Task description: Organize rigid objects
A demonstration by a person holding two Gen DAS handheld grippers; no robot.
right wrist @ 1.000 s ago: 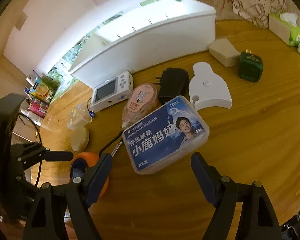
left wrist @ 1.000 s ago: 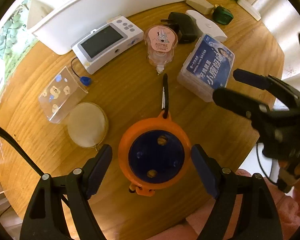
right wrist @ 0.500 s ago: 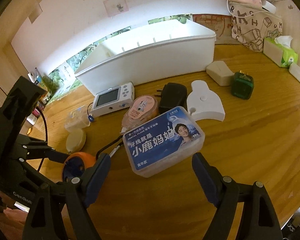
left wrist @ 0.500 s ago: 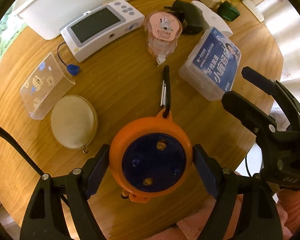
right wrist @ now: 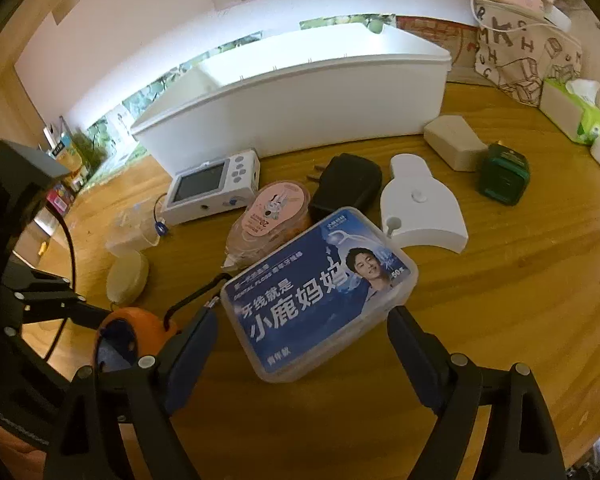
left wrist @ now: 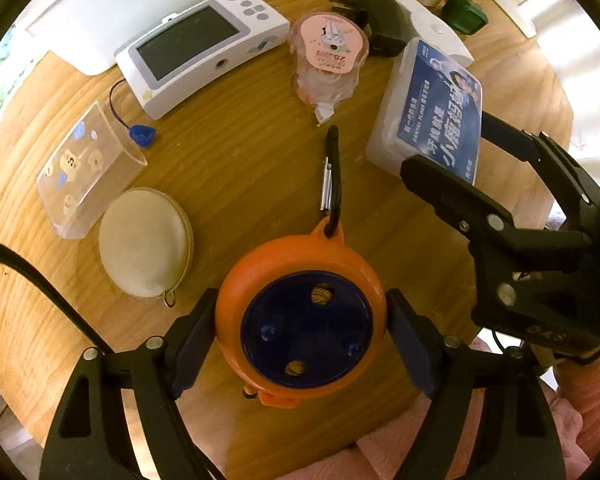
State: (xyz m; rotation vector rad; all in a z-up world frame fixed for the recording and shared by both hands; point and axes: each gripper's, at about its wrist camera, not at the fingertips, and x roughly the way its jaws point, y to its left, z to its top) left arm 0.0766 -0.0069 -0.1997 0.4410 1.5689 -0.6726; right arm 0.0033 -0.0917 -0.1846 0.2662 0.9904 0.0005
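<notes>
An orange round case with a blue face (left wrist: 304, 324) lies on the wooden table (left wrist: 240, 128), a black carabiner (left wrist: 333, 176) clipped to its loop. My left gripper (left wrist: 302, 338) points straight down over it, open, the pads close beside its two sides. A clear floss box with a blue label (right wrist: 320, 292) lies to the right of the case. My right gripper (right wrist: 304, 346) straddles the box's near end and its jaws are opening, the pads not pressing on the box. In the left wrist view the right gripper (left wrist: 446, 144) sits over the floss box (left wrist: 432, 120).
A long white bin (right wrist: 300, 112) stands at the back. In front of it lie a white screen device (left wrist: 196, 44), a pink tape dispenser (left wrist: 328, 48), a black charger (left wrist: 380, 28), a white flat piece (right wrist: 420, 216) and a green plug (right wrist: 504, 180). A clear case (left wrist: 80, 168) and a cream round pouch (left wrist: 144, 244) lie at the left.
My left gripper has come down over the orange case, which now fills the gap between the fingers. The right gripper's jaws have spread wider around the floss box.
</notes>
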